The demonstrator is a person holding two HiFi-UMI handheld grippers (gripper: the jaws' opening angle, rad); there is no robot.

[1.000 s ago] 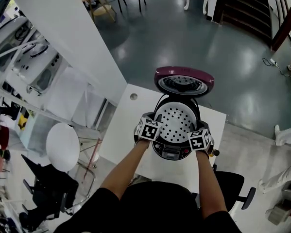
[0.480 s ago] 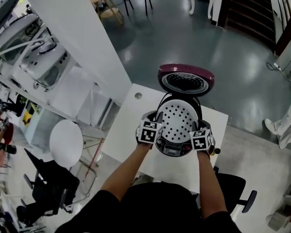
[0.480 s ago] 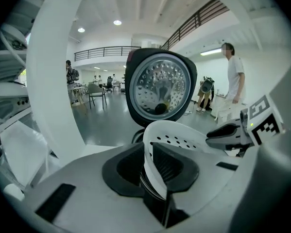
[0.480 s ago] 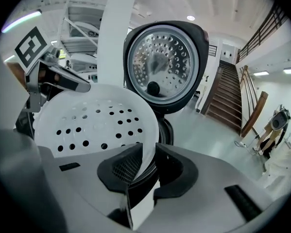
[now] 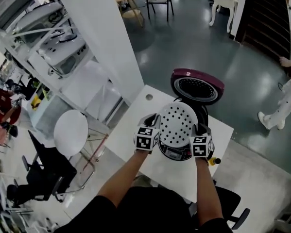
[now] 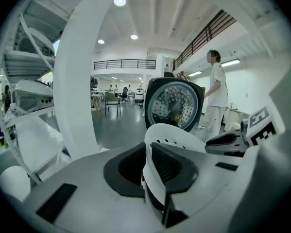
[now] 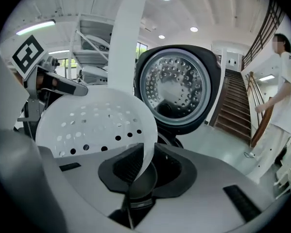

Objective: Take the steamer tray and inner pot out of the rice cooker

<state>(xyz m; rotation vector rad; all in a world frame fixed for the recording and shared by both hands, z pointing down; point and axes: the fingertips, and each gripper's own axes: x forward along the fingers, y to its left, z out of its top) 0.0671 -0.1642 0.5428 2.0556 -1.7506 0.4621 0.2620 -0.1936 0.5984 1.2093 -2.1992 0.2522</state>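
The white perforated steamer tray (image 5: 178, 125) hangs above the dark rice cooker (image 5: 176, 154), whose maroon lid (image 5: 197, 86) stands open behind. My left gripper (image 5: 153, 122) is shut on the tray's left rim (image 6: 177, 134), and my right gripper (image 5: 199, 129) is shut on its right rim (image 7: 146, 144). Both pairs of jaws have just been closing, with the thin rim between the pads. In the left gripper view the jaws (image 6: 147, 171) pinch the rim edge-on; in the right gripper view the jaws (image 7: 144, 171) do the same. The tray hides the inner pot.
The cooker stands on a white table (image 5: 135, 132) with a small yellow object (image 5: 213, 161) near its right edge. A white column (image 5: 104, 38) rises at the left, with a round white chair (image 5: 70, 132) beside it. A person (image 5: 287, 98) walks at the far right.
Both grippers have risen with the steamer tray, which now stands above the cooker's rim instead of seated in it. The head view has shifted.
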